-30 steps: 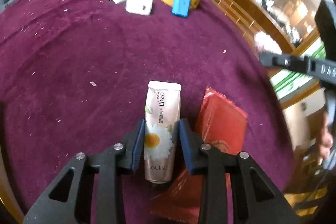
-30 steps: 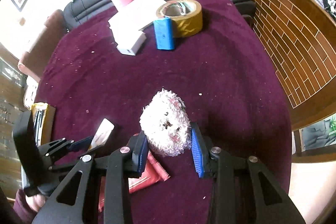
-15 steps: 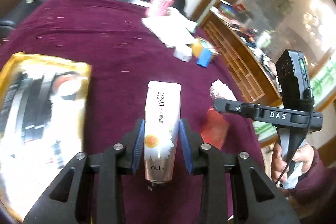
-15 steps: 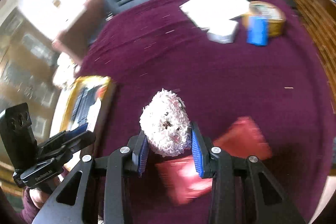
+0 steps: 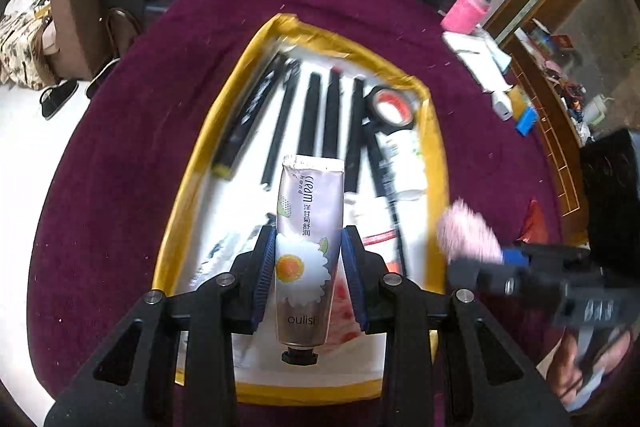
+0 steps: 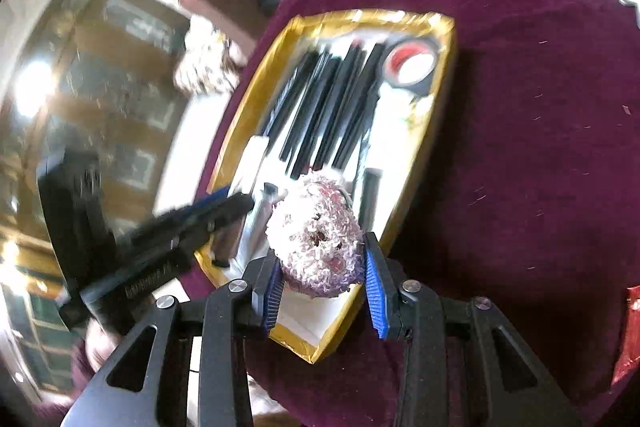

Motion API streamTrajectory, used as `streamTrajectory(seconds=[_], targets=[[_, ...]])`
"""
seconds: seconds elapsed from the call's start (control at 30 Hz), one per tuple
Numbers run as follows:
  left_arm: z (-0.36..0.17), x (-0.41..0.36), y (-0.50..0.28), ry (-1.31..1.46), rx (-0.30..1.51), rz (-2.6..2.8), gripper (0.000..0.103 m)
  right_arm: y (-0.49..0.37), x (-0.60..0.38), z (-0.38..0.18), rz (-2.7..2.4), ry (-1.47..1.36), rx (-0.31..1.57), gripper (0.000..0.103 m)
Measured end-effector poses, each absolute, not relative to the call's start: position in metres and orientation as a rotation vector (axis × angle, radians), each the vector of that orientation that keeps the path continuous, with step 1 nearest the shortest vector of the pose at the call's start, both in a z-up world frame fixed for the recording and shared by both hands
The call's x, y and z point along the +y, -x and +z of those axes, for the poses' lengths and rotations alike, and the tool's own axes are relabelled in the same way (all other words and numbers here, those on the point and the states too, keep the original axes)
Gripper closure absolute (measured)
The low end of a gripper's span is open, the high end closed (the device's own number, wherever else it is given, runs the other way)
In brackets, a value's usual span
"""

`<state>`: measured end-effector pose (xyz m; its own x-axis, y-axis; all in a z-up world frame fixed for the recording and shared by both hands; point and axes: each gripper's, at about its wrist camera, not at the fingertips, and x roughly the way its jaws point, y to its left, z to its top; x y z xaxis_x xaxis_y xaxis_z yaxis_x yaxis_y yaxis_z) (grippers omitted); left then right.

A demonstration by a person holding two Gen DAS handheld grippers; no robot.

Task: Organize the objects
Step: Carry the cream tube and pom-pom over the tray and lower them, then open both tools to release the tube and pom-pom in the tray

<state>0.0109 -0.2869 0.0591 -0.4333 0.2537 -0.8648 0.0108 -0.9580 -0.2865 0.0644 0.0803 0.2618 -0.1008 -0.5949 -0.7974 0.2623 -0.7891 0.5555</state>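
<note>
On a maroon-clothed desk [image 5: 120,187], above a gold-rimmed tray [image 5: 434,163] of black pens, left gripper [image 5: 308,279] fingers clenched on a hand cream tube [image 5: 308,227], right gripper [image 6: 324,275] fingers grasping a fluffy pink-white ball [image 6: 316,235].

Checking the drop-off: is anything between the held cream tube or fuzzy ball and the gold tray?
Nothing visible. The left gripper holds the cream tube over the gold tray, and the right gripper holds the fuzzy ball at its near end. Black pens and tape fill the far half.
</note>
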Motion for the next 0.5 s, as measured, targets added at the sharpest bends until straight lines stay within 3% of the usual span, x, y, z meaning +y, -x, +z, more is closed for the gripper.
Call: streamTrajectory(seconds=[0.3,0.5], targets=[[0.05,-0.275,-0.002,1.621,-0.224,2.531,0.072,-0.093,0.029,0.241,-1.964,-1.653,-0.106,0.07],[0.052,-0.284,0.007,1.636,-0.332,2.526,0.071,-0.107,0.011,0.234,-2.009,-1.666,0.123,0.066]])
